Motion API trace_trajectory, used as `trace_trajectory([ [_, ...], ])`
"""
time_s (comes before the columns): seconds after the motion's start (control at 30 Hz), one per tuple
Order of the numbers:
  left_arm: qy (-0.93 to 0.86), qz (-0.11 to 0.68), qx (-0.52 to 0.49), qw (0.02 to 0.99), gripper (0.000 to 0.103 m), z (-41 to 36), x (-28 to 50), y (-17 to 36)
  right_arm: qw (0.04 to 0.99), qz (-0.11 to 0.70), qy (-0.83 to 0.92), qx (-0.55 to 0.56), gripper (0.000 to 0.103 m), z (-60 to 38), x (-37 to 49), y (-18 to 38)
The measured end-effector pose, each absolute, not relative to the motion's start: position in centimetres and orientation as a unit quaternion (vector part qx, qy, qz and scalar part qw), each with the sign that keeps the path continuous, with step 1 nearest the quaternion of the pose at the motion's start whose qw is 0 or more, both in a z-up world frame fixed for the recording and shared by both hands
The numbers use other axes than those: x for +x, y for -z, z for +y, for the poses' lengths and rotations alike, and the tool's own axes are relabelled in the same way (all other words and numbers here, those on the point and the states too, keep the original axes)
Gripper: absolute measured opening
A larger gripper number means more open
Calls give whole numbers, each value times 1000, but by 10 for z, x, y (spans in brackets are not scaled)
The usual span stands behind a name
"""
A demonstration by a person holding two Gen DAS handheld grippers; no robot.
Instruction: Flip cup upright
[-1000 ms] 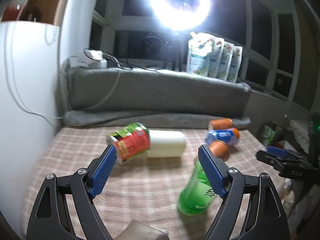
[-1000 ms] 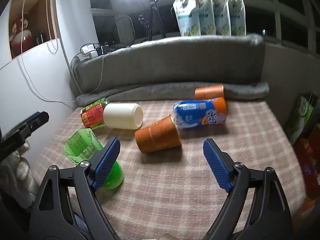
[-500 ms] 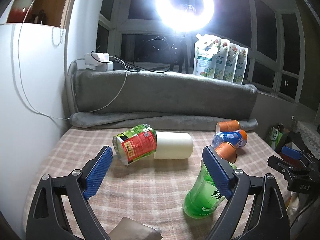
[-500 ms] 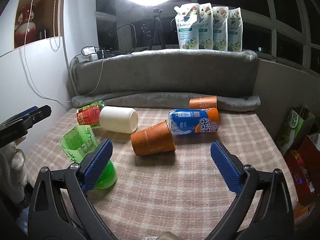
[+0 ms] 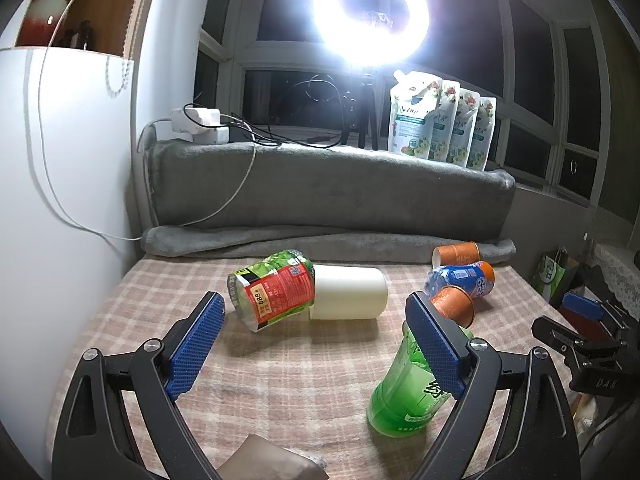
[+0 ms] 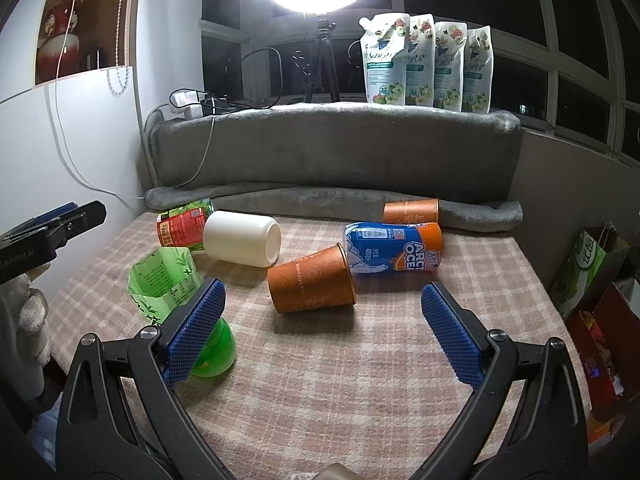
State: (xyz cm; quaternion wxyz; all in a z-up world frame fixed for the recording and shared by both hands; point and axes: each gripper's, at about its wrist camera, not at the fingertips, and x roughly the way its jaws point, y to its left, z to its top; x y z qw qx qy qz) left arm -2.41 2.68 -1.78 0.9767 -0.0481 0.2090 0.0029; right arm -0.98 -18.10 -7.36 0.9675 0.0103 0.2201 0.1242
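Two grippers hang low over the near edge of a checked tablecloth (image 6: 360, 380), each with its blue pads spread wide and nothing between them: the left gripper (image 5: 316, 344) faces the left half of the spread, the right gripper (image 6: 324, 328) the middle. Nearest of all is a green cut-off bottle cup (image 6: 168, 280), leaning but mouth-up on its rounded base, partly hidden behind the right gripper's left finger (image 6: 196, 332); it looks already righted, or close to it. Just beyond, framed almost centrally between the right gripper's open jaws, an orange paper cup (image 6: 312, 284) lies on its side with its rim toward the right, touching a blue "Arctic Ocean" cup (image 6: 394, 248) that also lies flat. That framing suggests the orange paper cup is the one about to be flipped, so the wide stance probably serves to straddle its body. To the left, a white cup (image 6: 240, 244) lies on its side with its end against a red-and-green labelled cup (image 5: 272, 296), likewise toppled. Farther back, a second orange cup (image 6: 412, 212) rests flat against a rolled grey blanket (image 6: 320, 200). Behind that rise a grey cushion (image 6: 332, 148), four refill pouches (image 6: 428, 64) and a glaring ring light (image 5: 372, 12).
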Motion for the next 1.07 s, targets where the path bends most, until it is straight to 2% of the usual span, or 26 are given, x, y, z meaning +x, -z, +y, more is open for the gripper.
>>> trace_trajectory([
  [1.07,-5,206,-47,977,92,31,-24,18,964,229,-137,-2,100,-175,-8,80],
])
